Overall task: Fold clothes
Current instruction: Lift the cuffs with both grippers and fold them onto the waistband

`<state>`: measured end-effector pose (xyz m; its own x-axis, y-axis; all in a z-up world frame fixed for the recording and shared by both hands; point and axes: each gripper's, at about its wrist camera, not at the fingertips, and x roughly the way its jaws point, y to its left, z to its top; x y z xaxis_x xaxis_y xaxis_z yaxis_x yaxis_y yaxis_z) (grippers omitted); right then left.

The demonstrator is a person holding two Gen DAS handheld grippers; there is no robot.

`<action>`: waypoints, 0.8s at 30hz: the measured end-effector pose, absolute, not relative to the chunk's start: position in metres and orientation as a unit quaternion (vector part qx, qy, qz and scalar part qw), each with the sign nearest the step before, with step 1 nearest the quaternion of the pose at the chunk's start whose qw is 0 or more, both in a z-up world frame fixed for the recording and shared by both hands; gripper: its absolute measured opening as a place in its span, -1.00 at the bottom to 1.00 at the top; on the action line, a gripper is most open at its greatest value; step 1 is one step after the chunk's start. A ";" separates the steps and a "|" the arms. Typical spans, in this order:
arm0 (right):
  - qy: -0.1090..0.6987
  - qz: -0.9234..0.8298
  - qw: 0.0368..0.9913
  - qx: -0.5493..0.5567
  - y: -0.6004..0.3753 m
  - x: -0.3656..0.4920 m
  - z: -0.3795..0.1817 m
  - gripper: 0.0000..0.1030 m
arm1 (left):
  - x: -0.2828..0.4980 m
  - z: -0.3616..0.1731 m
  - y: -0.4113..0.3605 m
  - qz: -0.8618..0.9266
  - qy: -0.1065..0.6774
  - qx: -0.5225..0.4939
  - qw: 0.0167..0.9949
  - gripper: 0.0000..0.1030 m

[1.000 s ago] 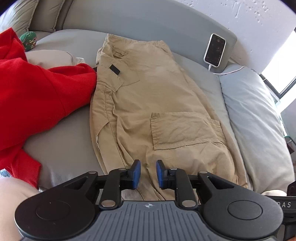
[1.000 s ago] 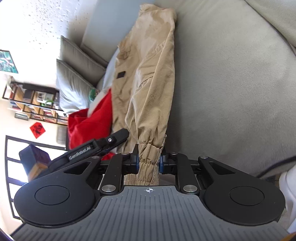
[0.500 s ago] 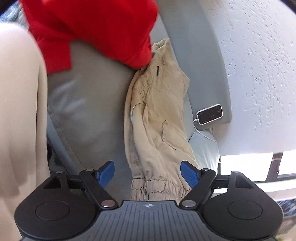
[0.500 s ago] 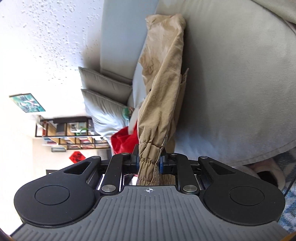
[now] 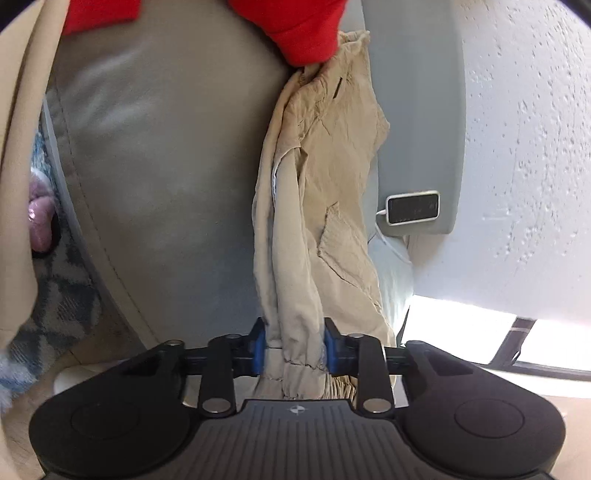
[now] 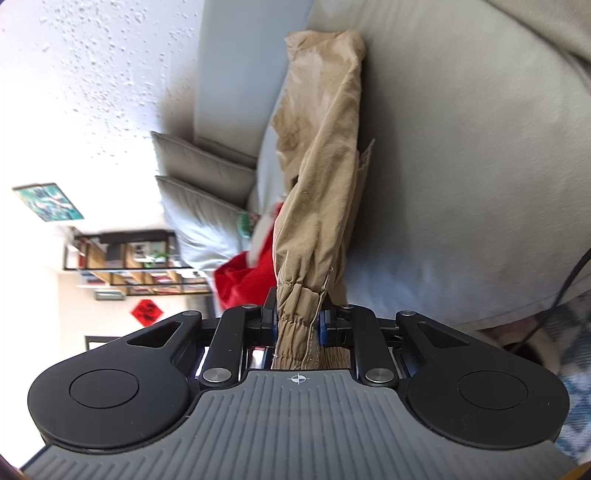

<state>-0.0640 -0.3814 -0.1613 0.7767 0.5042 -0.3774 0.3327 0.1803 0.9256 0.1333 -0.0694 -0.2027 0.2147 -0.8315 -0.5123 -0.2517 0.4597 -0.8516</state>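
Left claw [image 5: 294,349] newly clamped on khaki trousers [image 5: 325,206] cuff, right claw [image 6: 297,325] gripping other cuff

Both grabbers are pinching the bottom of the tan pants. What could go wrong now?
1. The red garment lies over the waist end of the tan cargo pants; a pull on the pants may drag it along.
2. The left gripper and right gripper pinch only the gathered cuffs, so the fabric might slip out.
3. The white phone with its charging cable sits right beside the pants and could get knocked.
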 end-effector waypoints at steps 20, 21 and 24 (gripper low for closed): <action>0.434 0.000 0.705 0.561 -0.385 -0.072 -0.106 -0.48 | 0.149 -0.124 -0.086 -0.243 0.614 -0.367 0.655 -0.59; 0.428 0.001 0.711 0.558 -0.386 -0.064 -0.101 -0.48 | 0.154 -0.123 -0.090 -0.243 0.609 -0.370 0.658 -0.59; 0.411 -0.003 0.733 0.542 -0.392 -0.041 -0.085 -0.47 | 0.169 -0.119 -0.100 -0.242 0.592 -0.375 0.671 -0.59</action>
